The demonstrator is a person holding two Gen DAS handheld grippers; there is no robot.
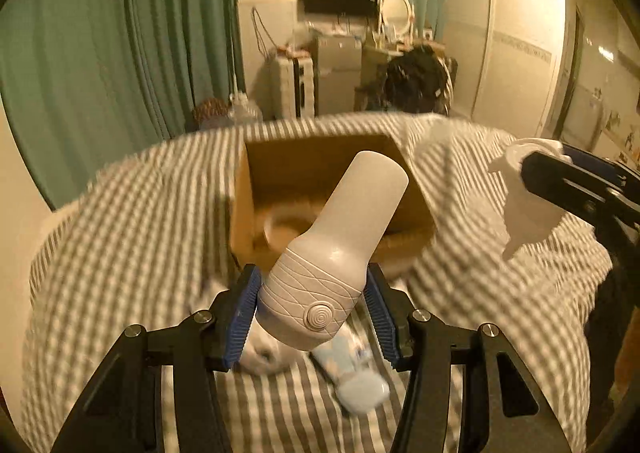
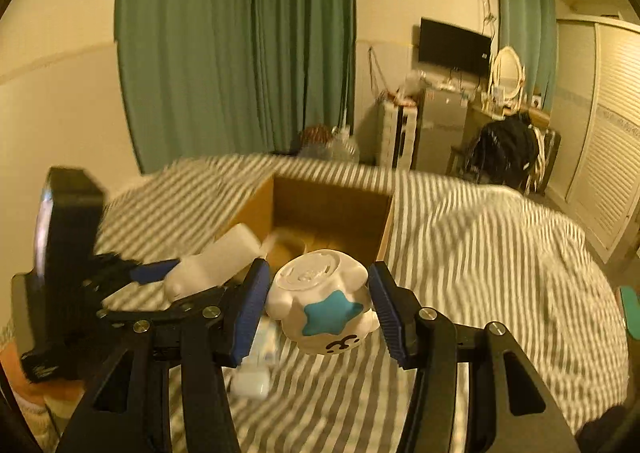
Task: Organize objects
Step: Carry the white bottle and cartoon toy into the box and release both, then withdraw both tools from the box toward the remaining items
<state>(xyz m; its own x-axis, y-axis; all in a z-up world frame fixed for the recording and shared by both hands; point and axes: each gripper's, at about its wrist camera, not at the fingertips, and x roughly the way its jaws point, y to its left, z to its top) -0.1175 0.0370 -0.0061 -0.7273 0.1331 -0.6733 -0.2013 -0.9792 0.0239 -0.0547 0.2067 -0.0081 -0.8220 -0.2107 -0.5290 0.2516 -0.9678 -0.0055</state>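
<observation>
1. Your left tongs (image 1: 312, 317) clamp the white bottle (image 1: 340, 249) at its ribbed base only, low in the frame's centre. The long body juts up and forward over the box (image 1: 256, 189), unsupported. A jolt could pivot it between the pads and drop it onto the bed (image 1: 120, 253).

2. Your right tongs (image 2: 318, 309) are closed on the white figurine (image 2: 320, 301), bottom centre of the right view, held upside down with its blue star facing the camera. The shape is rounded and glossy-looking; the pads bear on curved sides, so it may squirt out if you loosen early.

3. Both loads point at the same box, mid-frame in each view. The tongs are near each other already, with the bottle showing at left of centre in the right view. Go in together and they could knock, or one load could strike the box wall.

4. A bowl-like thing (image 1: 286, 227) already lies in the box. A hard drop onto it may chip the figurine; I cannot tell what either is made of.

5. A pale blue pack (image 1: 352, 377) lies on the bed just under the tongs, lower centre. Dip low and you could drag it.

6. The bedding is soft and rumpled, so the box may tilt if nudged.
</observation>
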